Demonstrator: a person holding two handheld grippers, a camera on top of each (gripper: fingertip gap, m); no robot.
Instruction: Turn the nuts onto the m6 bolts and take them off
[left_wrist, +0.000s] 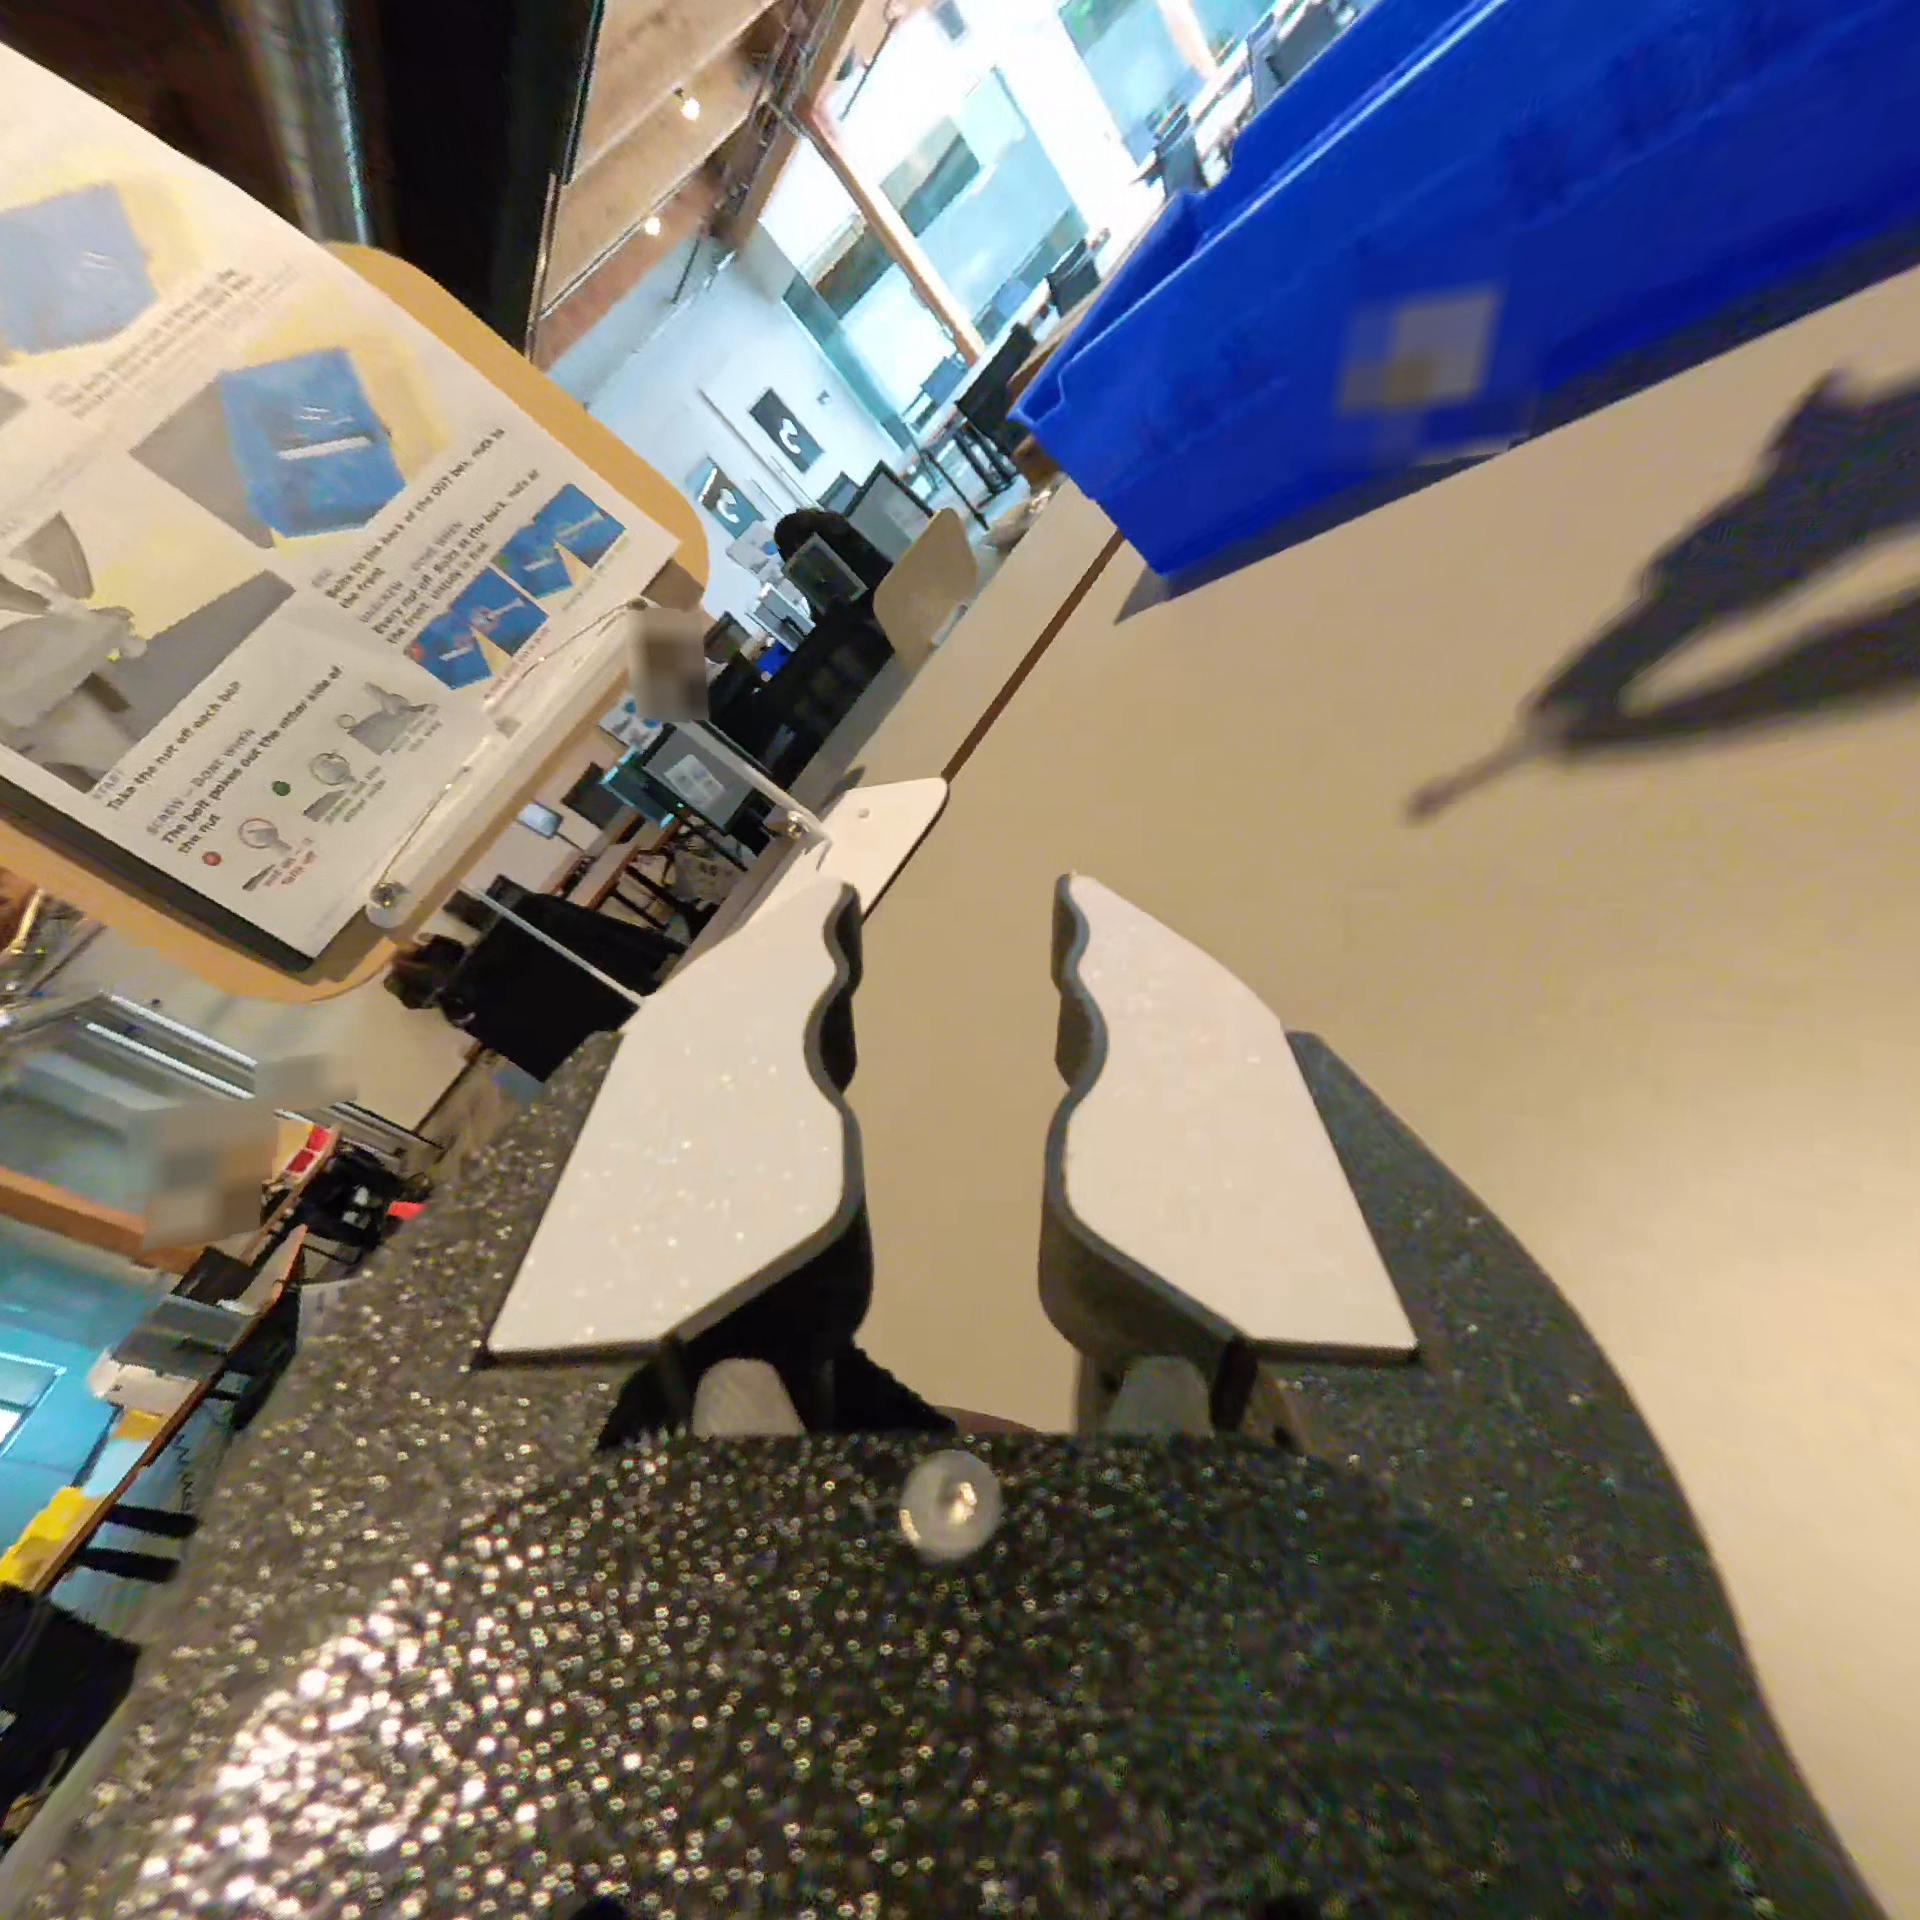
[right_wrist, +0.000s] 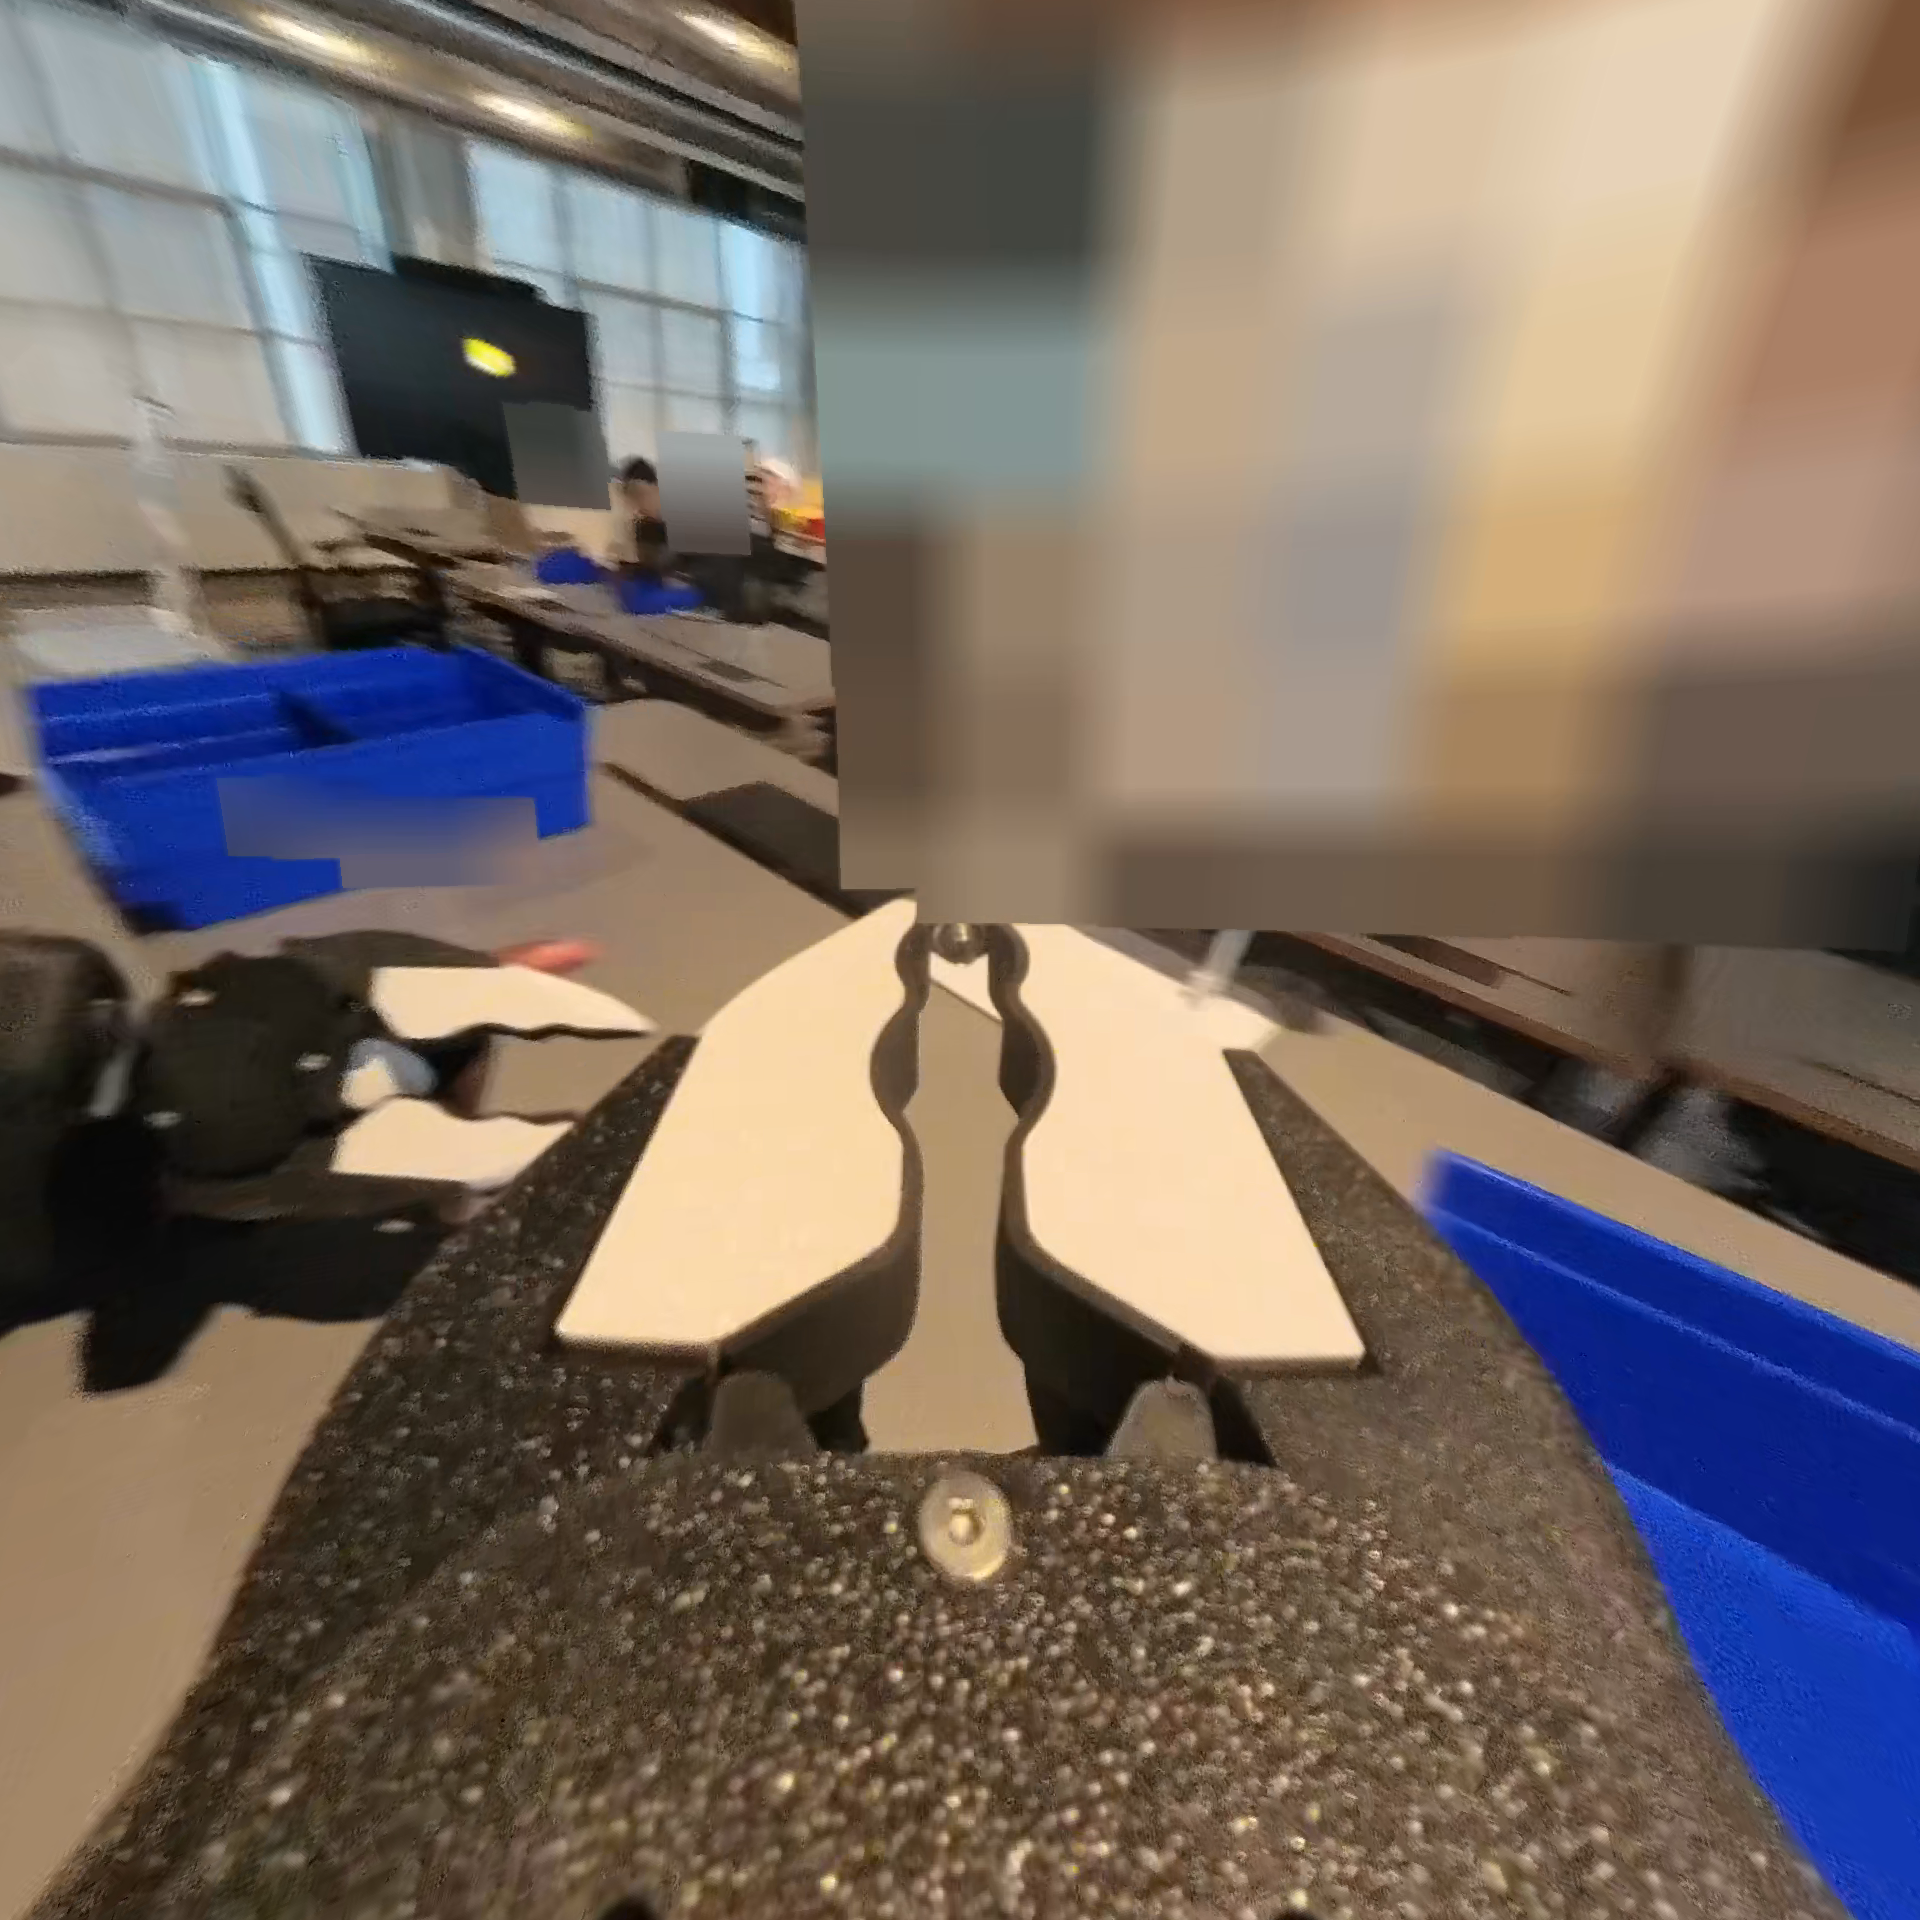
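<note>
On the pale table (left_wrist: 1351, 935), two blue bins (right_wrist: 312, 748) (right_wrist: 1714, 1403) stand well apart, one far left and one near right in the right wrist view. The left gripper (left_wrist: 956, 904) hangs tilted over bare tabletop, jaws apart and empty. The right gripper (right_wrist: 961, 940) has its jaws nearly together, nipping a small metal bolt (right_wrist: 954, 940) at the tips; its long axis and heading cannot be told.
</note>
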